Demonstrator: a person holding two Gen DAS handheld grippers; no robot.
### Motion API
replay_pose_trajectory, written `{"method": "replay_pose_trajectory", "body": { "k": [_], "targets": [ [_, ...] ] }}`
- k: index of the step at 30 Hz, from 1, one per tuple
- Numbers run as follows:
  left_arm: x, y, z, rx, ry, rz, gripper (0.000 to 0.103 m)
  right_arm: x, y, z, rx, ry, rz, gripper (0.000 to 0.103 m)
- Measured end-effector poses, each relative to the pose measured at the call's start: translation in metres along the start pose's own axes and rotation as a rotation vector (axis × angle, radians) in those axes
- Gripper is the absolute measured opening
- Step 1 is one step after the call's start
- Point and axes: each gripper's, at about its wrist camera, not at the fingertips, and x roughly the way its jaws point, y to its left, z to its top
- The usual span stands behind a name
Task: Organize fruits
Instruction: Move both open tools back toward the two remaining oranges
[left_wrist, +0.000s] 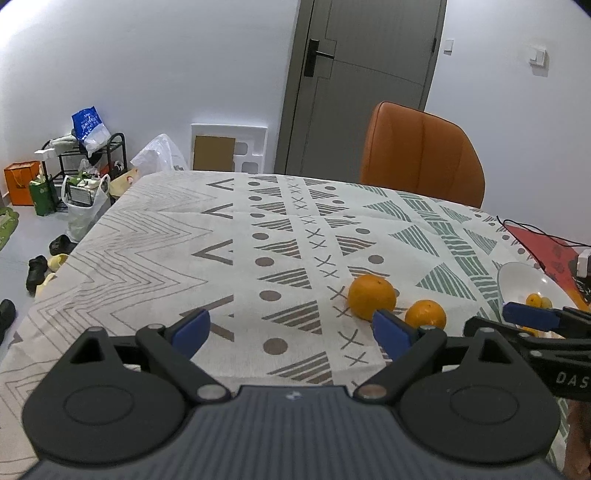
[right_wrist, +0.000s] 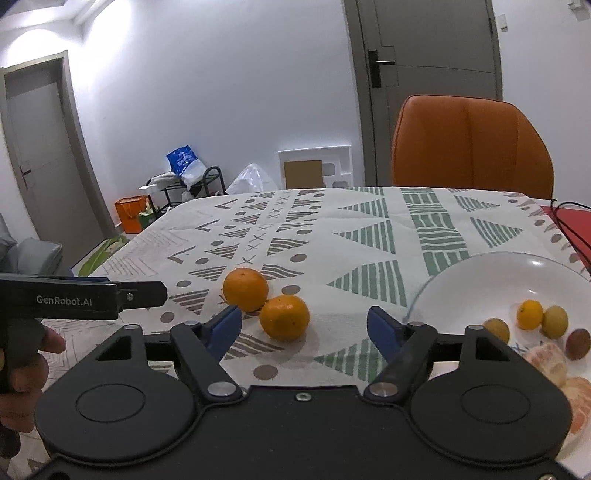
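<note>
Right gripper spread, empty, low over the tabletop, lined up on the nearer orange; likely next pick. Left gripper also spread, empty. Second orange touches the first, crowding the grasp. White bowl just right holds small fruits. Chair beyond.

A dining table draped in a white tablecloth printed with grey and green triangles, dots, crosses and zigzags carries two whole oranges, the farther one touching the nearer one on the cloth. Beside them, toward the right edge, stands a white bowl holding small fruits and peeled citrus pieces. A red mat lies at the far right corner, crossed by a black cable.
</note>
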Motion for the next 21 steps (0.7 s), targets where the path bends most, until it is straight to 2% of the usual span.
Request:
{"method": "replay_pose_trajectory", "body": {
  "k": [9, 16, 17, 18, 19, 21],
  "targets": [
    [0.01, 0.004, 0.002, -0.007, 0.009, -0.024, 0.092, 0.023, 0.01, 0.005, -0.017, 0.038, 0.013, 0.063],
    [0.02, 0.009, 0.005, -0.031, 0.009, -0.038, 0.088, 0.04, 0.016, 0.004, -0.03, 0.064, -0.01, 0.06],
    [0.022, 0.008, 0.005, -0.033, 0.011, -0.037, 0.088, 0.043, 0.017, 0.003, -0.039, 0.075, -0.016, 0.056],
    [0.024, 0.008, 0.005, -0.036, 0.016, -0.036, 0.088, 0.045, 0.018, 0.002, -0.044, 0.085, -0.016, 0.043],
    [0.026, 0.008, 0.006, -0.036, 0.021, -0.036, 0.087, 0.047, 0.018, 0.001, -0.042, 0.095, -0.014, 0.035],
    [0.029, 0.005, 0.006, -0.031, 0.026, -0.04, 0.087, 0.046, 0.015, 0.002, -0.019, 0.092, -0.003, 0.034]
  ]
}}
